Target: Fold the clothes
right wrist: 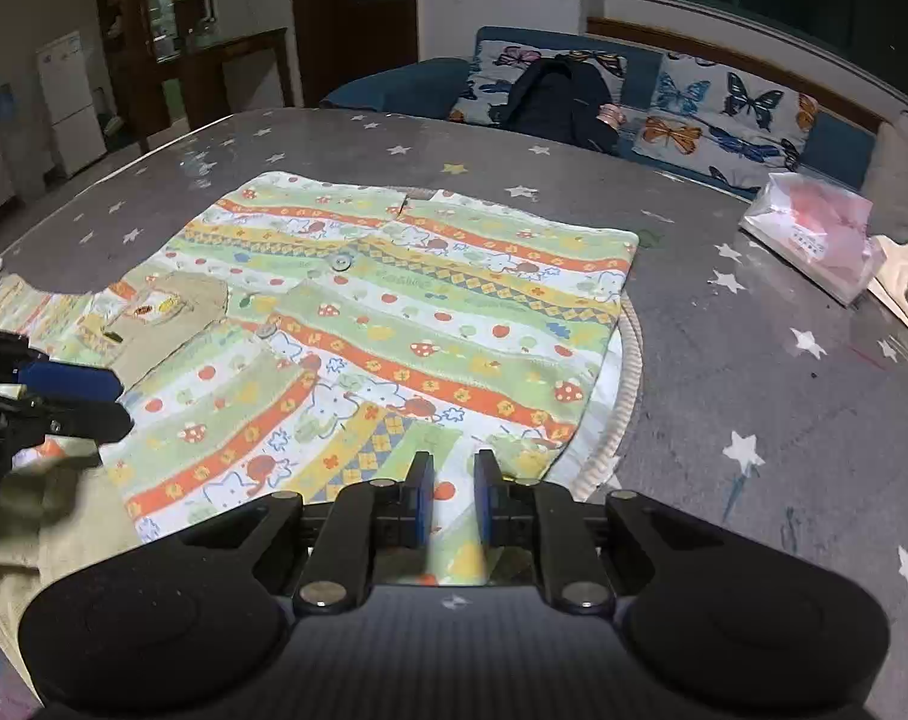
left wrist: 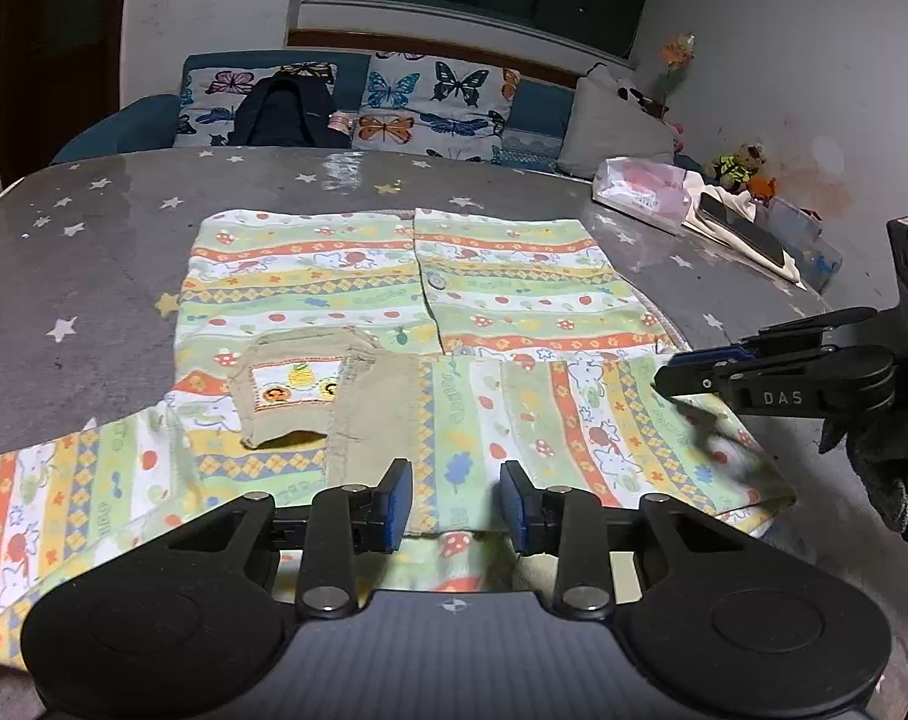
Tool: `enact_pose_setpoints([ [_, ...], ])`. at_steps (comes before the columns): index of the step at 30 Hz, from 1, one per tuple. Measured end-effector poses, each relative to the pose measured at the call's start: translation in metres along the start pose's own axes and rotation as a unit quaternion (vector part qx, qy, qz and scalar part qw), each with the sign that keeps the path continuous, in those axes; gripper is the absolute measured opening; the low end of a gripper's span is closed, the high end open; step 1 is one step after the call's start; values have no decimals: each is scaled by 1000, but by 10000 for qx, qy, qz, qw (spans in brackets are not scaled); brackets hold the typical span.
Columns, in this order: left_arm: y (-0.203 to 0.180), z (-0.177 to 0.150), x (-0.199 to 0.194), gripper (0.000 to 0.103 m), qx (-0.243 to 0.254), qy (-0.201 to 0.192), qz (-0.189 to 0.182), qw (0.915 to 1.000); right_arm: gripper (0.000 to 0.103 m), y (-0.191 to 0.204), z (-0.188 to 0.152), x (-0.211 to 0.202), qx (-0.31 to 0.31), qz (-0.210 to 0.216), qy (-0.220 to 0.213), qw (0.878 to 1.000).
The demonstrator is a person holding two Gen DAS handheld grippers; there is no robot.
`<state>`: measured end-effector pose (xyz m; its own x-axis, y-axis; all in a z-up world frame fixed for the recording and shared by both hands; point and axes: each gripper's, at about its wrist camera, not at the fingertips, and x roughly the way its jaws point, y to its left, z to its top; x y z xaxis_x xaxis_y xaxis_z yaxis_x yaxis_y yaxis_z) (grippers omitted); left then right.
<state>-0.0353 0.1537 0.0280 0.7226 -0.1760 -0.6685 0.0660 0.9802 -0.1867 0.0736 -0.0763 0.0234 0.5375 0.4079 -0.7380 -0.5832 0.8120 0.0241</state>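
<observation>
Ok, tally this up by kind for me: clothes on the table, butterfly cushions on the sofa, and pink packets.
patterned garment: 1
butterfly cushions: 2
pink packet: 1
Total: 4

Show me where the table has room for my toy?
Bare starry table lies right of the patterned shirt, before the pink packet. More lies left of the shirt and behind it, toward the sofa. The packet's corner is crowded.
</observation>
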Motion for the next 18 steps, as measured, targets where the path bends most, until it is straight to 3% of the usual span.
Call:
enact_pose_setpoints([
  [6, 13, -4, -30, 43, -262, -277, 215, 9990, 16, 32, 2, -19, -328, 386, -172, 9986],
  [10, 39, -15, -55, 45, -592, -313, 641, 9957, 18, 62, 4, -23, -663, 688, -229, 9952],
  [18, 101, -35, -99, 47, -1204, -447, 1554, 9795, 19, 106, 11, -9, -953, 954, -259, 9905],
])
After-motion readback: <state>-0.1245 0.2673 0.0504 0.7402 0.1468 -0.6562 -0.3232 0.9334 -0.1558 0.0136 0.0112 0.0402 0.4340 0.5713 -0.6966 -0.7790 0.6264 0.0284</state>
